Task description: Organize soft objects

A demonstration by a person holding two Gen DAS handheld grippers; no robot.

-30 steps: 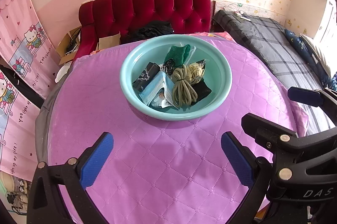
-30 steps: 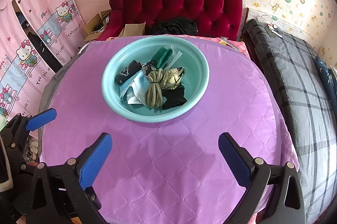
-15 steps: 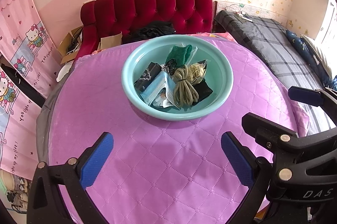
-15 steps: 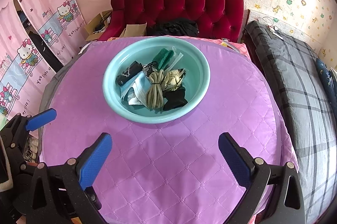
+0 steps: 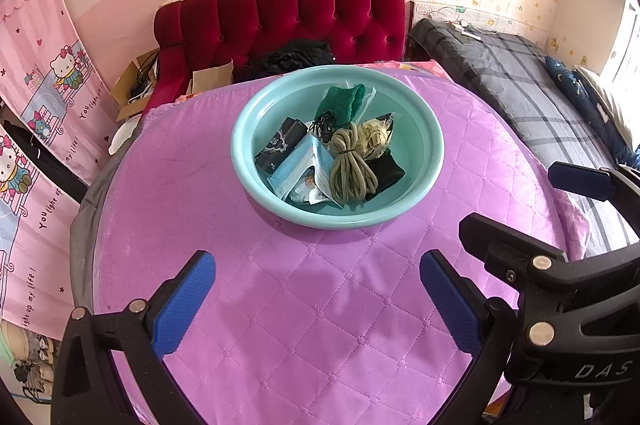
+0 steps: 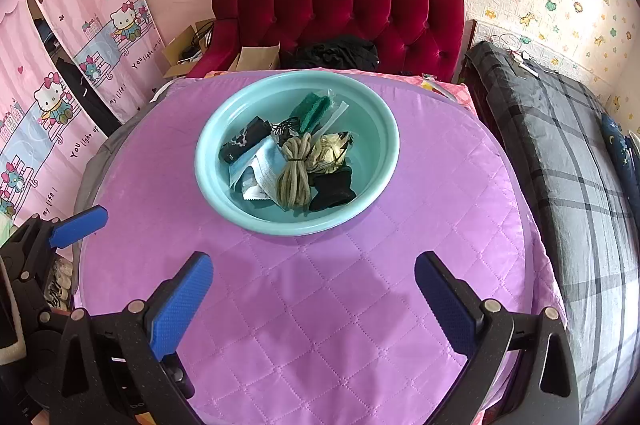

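The basin sits on the purple quilt, holding a rope bundle, green cloth, blue mask and black pouch. It lies at twelve o'clock from both grippers, well apart. Left gripper and right gripper hover over bare quilt, jaws wide apart, empty.

The left gripper has a black plastic frame and two fingers faced with blue, finely textured pads. Round silver rivets sit at the finger joints, toward 7 o'clock. The right gripper is built alike: black frame, blue dotted pads, silver rivets at 5 and 7 o'clock. In the left wrist view its body shows at 4 o'clock, bearing pale letters "DAS".
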